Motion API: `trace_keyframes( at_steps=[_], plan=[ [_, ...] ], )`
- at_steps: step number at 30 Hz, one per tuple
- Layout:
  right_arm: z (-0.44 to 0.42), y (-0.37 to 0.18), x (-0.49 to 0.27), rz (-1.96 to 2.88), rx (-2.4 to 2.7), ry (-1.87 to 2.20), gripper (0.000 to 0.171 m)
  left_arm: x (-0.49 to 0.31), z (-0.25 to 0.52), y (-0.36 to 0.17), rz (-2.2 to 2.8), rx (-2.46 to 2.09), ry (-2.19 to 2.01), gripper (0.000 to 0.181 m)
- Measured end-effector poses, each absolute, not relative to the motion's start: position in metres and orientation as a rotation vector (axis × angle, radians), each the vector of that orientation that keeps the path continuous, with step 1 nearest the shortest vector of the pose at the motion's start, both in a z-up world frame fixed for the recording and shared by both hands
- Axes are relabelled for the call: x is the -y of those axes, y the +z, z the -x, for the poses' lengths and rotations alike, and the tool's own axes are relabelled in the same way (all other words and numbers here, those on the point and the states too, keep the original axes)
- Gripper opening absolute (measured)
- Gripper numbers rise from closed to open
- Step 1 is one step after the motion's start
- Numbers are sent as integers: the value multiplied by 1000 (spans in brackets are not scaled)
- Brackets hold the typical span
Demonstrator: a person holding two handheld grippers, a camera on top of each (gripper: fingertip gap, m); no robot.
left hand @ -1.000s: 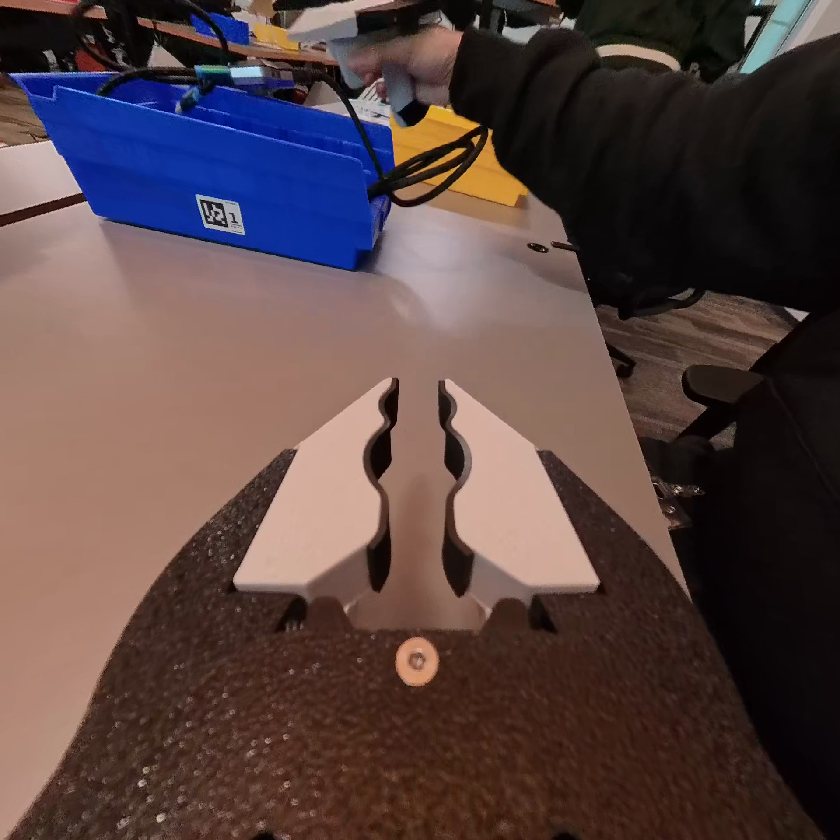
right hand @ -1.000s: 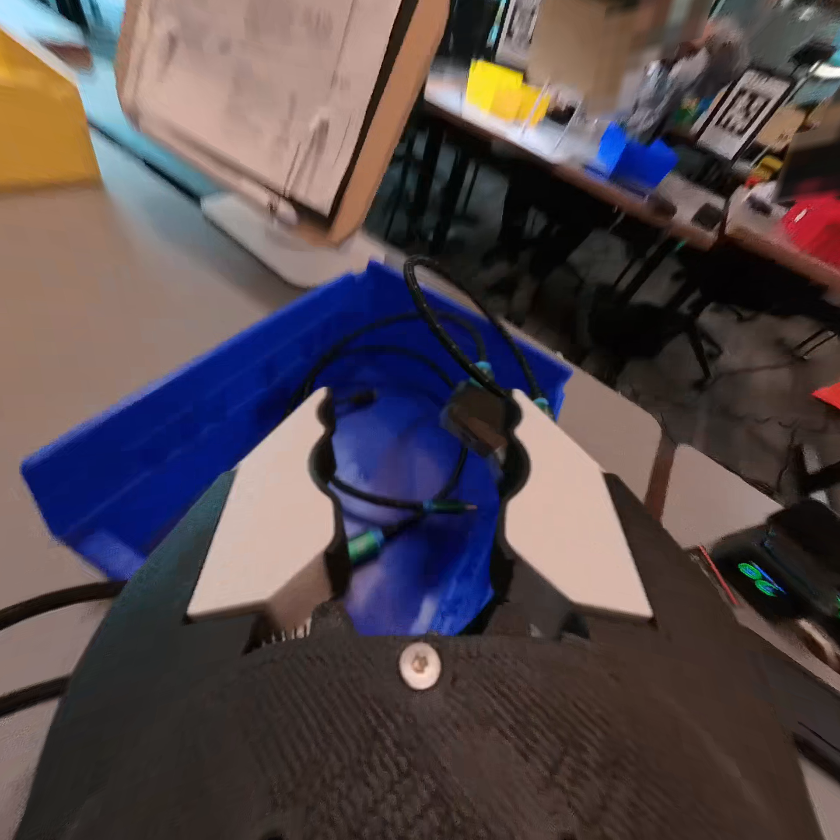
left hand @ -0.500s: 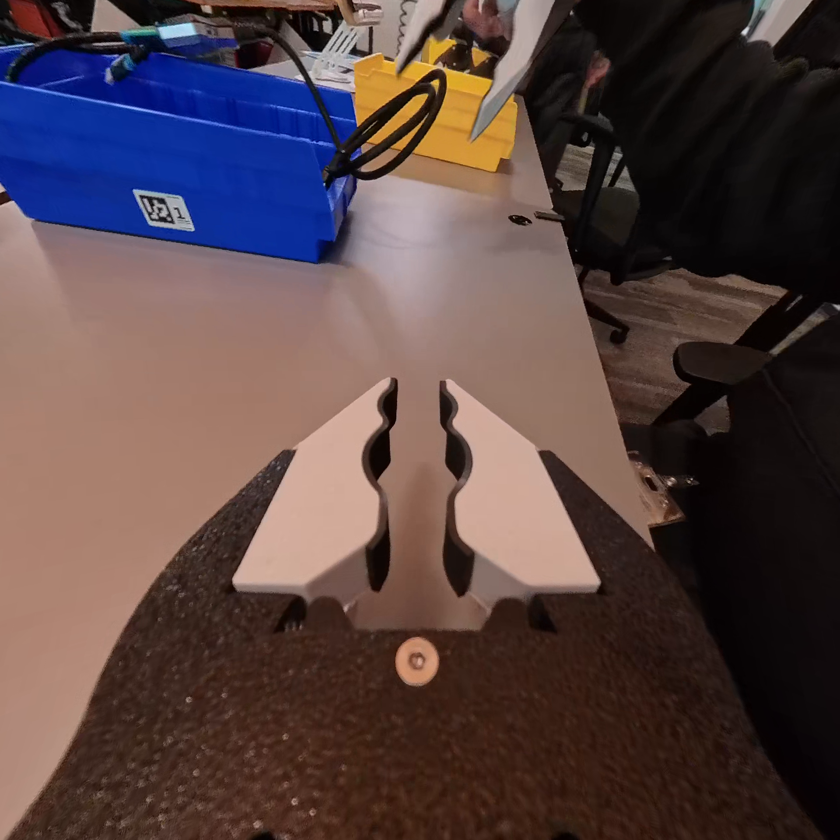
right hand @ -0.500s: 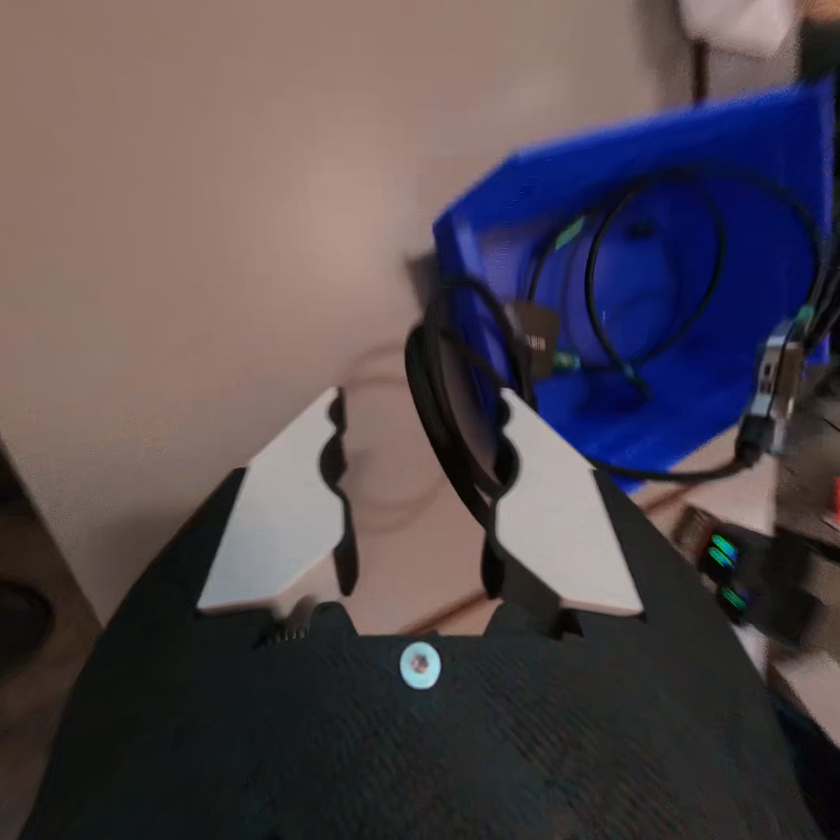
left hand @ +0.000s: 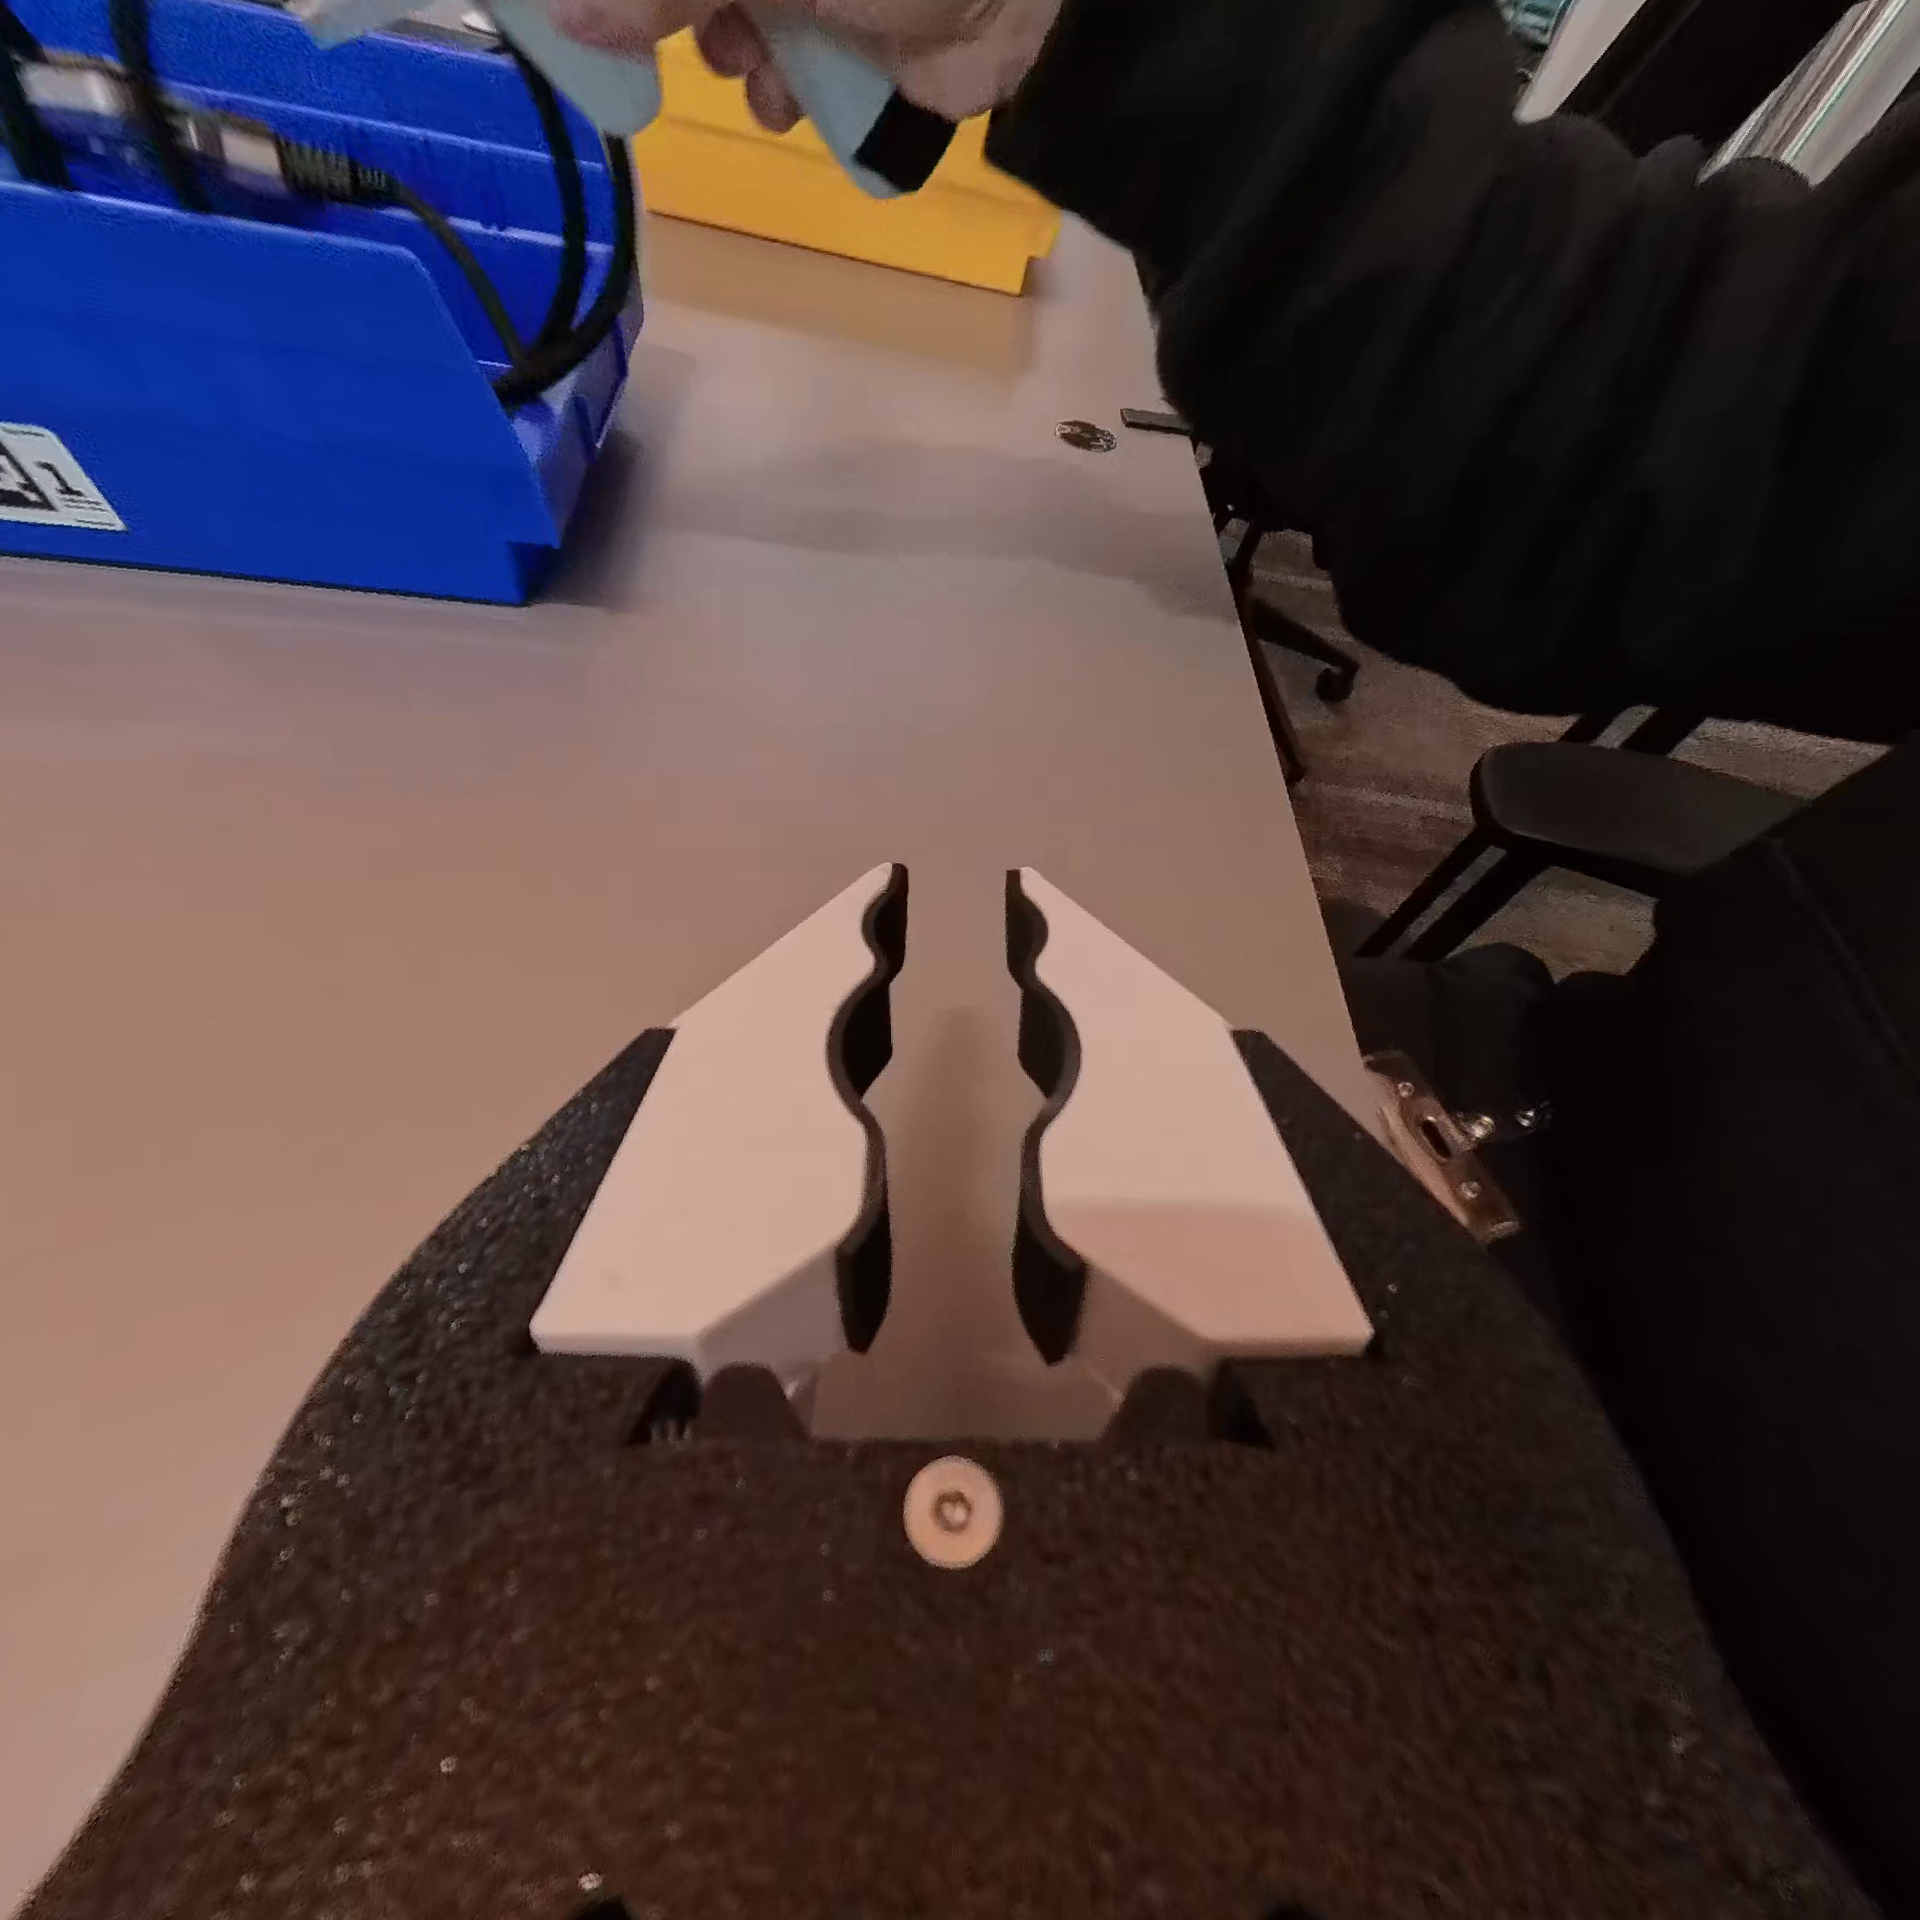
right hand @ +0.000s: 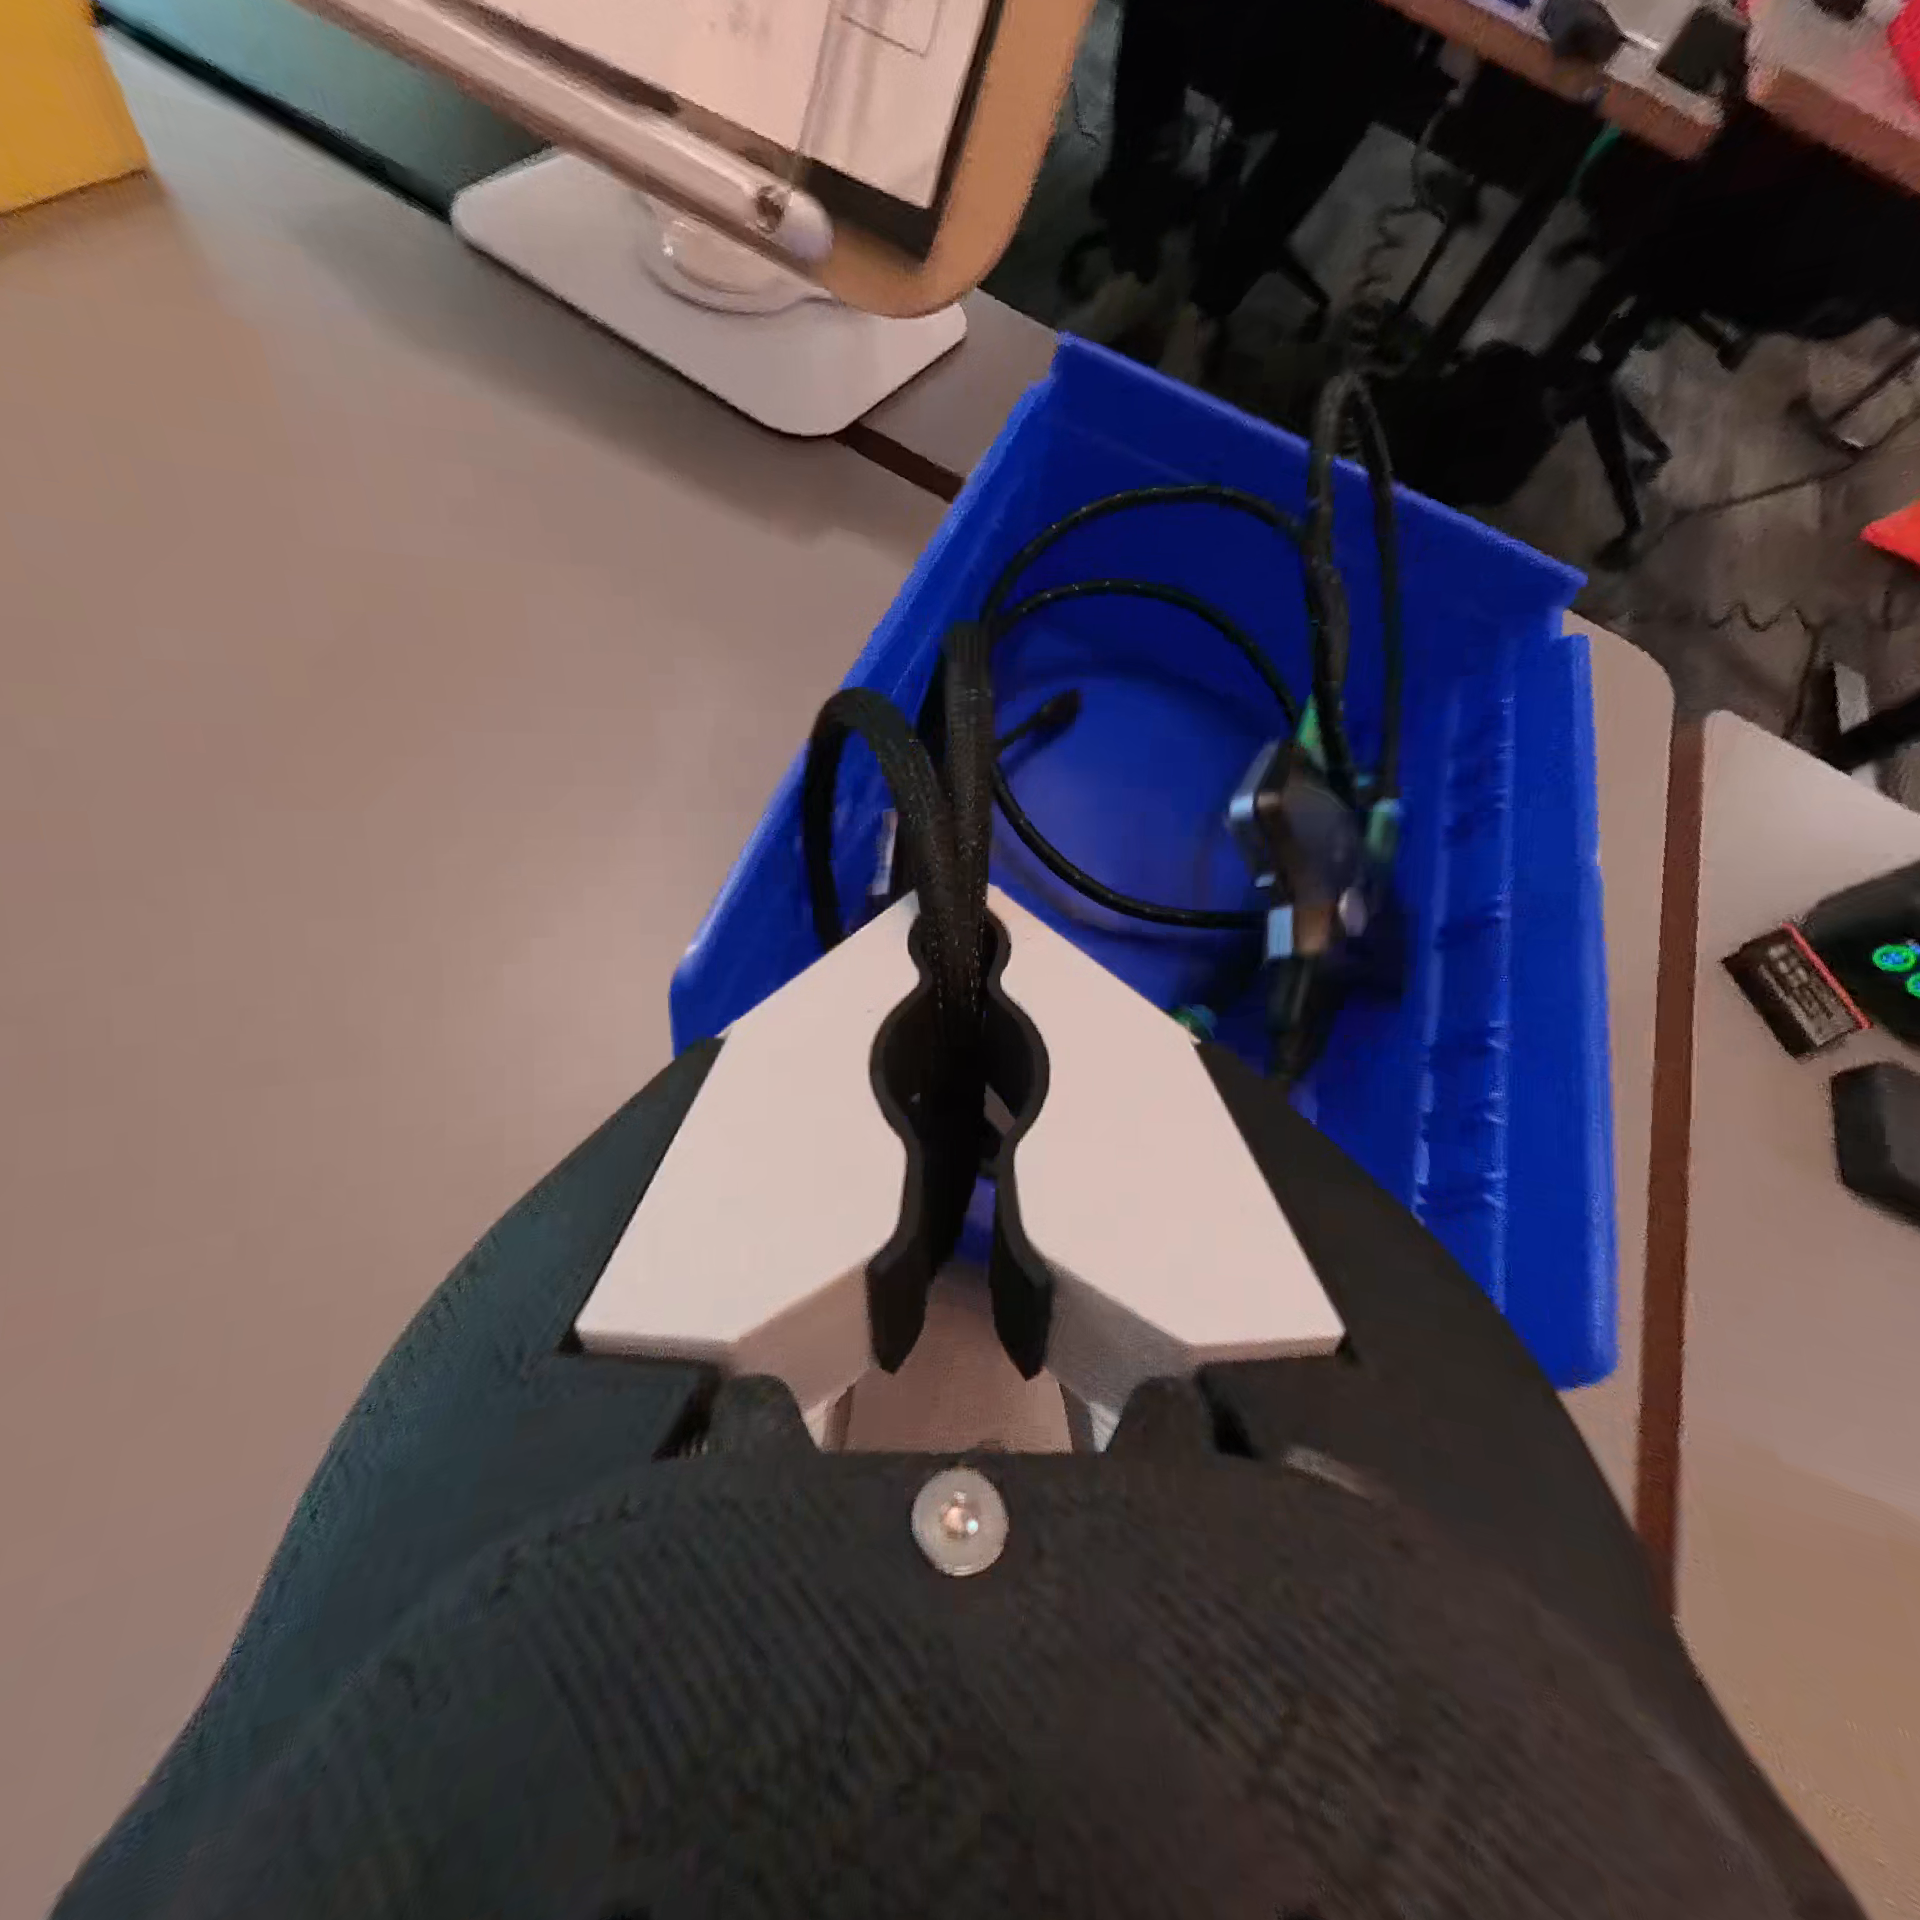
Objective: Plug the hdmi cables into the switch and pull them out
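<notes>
My right gripper (right hand: 961, 925) is shut on a loop of black braided HDMI cable (right hand: 966, 748) at the near-left end of the blue bin (right hand: 1496, 935). A small grey switch (right hand: 1304, 831) hangs inside the bin with cables plugged into it. More thin black cable (right hand: 1122, 613) is coiled in the bin. My left gripper (left hand: 956, 878) hovers low over the bare table (left hand: 520, 831), slightly open and empty. In the left wrist view the bin (left hand: 312, 416) stands at the far left with black cable (left hand: 582, 260) draped over its end.
A yellow bin (left hand: 831, 208) stands behind the blue one. A person's hand (left hand: 914, 52) and black sleeve (left hand: 1507, 364) reach in from the right. A screen on a white stand (right hand: 727, 312) is at the back. Black devices (right hand: 1870, 956) with green lights lie to the right. The table edge (left hand: 1278, 779) is on the right.
My right gripper has swung back over the bin's end and shut on the black cable loop; it was open before. The left gripper's jaws have not changed and its view has shifted slightly.
</notes>
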State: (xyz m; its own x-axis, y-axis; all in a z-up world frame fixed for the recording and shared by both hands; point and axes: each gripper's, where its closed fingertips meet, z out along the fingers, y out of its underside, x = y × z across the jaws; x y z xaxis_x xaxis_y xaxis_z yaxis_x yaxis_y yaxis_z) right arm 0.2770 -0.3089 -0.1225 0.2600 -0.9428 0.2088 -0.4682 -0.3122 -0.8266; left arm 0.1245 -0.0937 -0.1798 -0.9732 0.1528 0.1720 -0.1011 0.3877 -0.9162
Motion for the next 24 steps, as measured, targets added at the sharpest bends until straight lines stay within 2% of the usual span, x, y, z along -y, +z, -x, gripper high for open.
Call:
trace_keyframes(
  at_steps=[6, 9, 13, 15, 19, 24],
  plan=[
    [-288, -125, 287, 1740, -1245, -780, 2, 94, -114, -183, 82, 2449, 1577, 16],
    [-272, -129, 280, 1772, -1188, -785, 50, 99, -119, -178, 59, 2477, 1617, 19],
    [-233, -119, 295, 1752, -1180, -1024, 93, 114, -136, -171, -34, 2525, 1702, 24],
    [-207, -113, 303, 1709, -1192, -1143, 108, 130, -150, -165, -145, 2543, 1761, 35],
    [-165, -121, 301, 1602, -1245, -1221, 124, 179, -191, -153, -422, 2606, 1889, 63],
    [-142, -115, 302, 1494, -1291, -1224, 123, 236, -249, -153, -777, 2727, 1945, 75]
  ],
)
